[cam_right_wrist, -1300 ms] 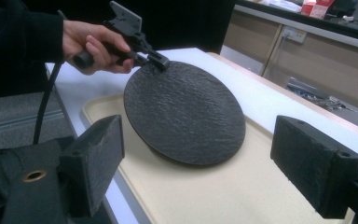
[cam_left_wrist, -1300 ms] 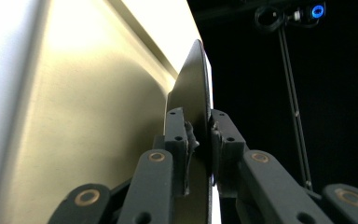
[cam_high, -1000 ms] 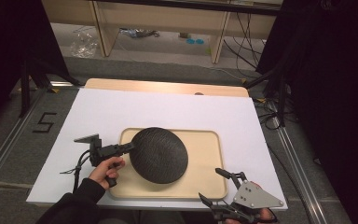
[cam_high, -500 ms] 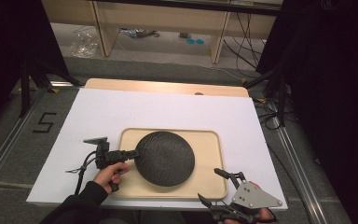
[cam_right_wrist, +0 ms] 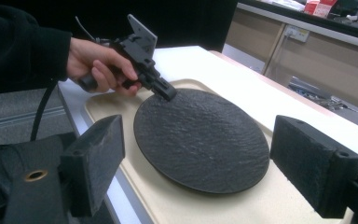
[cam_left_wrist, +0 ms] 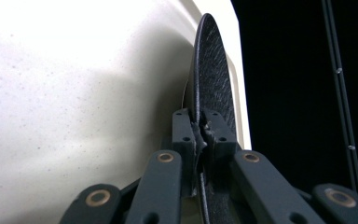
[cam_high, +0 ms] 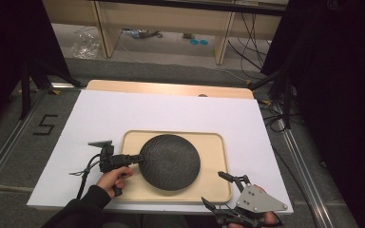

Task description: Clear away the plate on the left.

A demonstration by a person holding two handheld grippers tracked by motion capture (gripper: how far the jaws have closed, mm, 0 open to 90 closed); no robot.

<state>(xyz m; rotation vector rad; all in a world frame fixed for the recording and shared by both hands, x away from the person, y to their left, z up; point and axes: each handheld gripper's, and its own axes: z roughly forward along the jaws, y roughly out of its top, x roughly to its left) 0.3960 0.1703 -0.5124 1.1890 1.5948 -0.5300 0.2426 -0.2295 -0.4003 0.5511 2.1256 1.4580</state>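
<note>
1. Compared with a second ago, the black plate (cam_high: 169, 161) lies much flatter: it was tipped up with its domed underside toward the high camera, and now it sits nearly level in the tray (cam_high: 216, 142), its left rim a little raised.
2. Left gripper (cam_high: 134, 159): its jaws are clenched on the plate's left rim; the left gripper view shows that rim (cam_left_wrist: 213, 84) pinched edge-on between the two pads. Gripping at the edge probably lets the hand (cam_high: 115, 178) swing the plate like a hinge.
3. Right gripper (cam_high: 223, 190): it hovers at the table's near right corner, jaws spread wide and holding nothing, apart from the tray; it has hardly moved.
4. Tray: it rests on the white tabletop (cam_high: 100, 114), apparently unmoved, and serves as the plate's landing place.
</note>
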